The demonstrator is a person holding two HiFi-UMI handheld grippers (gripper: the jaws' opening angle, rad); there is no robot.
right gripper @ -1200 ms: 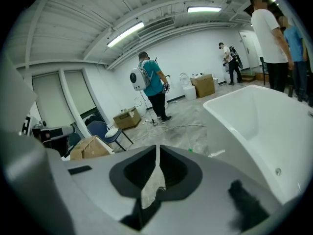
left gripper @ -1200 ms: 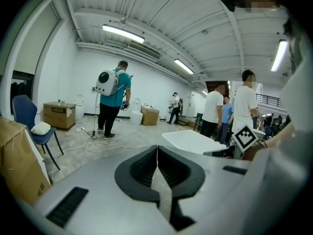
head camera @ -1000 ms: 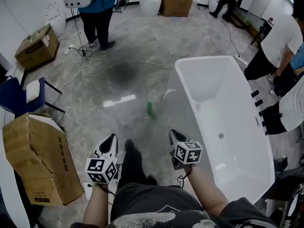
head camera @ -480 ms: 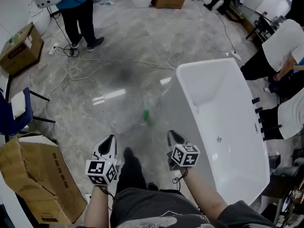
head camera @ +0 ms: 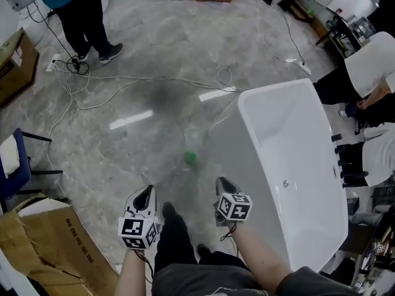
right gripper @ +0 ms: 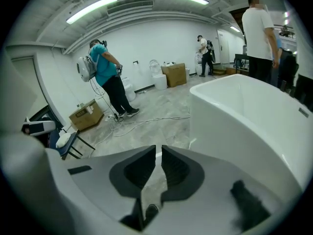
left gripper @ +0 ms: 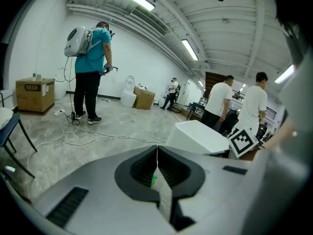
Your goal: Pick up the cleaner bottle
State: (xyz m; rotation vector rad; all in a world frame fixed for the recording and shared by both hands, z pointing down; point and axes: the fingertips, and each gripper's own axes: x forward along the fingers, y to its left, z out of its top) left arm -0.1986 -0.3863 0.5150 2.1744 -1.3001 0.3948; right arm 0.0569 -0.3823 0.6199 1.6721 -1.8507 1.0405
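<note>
The cleaner bottle [head camera: 191,159] is a small green bottle standing on the grey floor, close to the near left wall of the white bathtub [head camera: 308,165]. In the left gripper view the bottle [left gripper: 153,180] shows as a green speck behind the jaws. My left gripper [head camera: 147,191] hangs short of the bottle and to its left, jaws together and empty. My right gripper [head camera: 221,182] hangs short of it and to its right, also shut on nothing. Both point forward and down. The jaws meet in the left gripper view [left gripper: 157,148] and nearly meet in the right gripper view [right gripper: 158,150].
White cables [head camera: 123,85] trail across the floor ahead. A person in a teal top [head camera: 80,17] stands at the far left. An open cardboard box [head camera: 55,245] and a blue chair [head camera: 12,165] are at my left. People [head camera: 370,73] stand beyond the tub. My shoe [head camera: 168,211] is between the grippers.
The view has advanced and tilted down, so the bottle now lies nearer to both grippers. Both grippers came forward and lower. Their jaws stayed shut.
</note>
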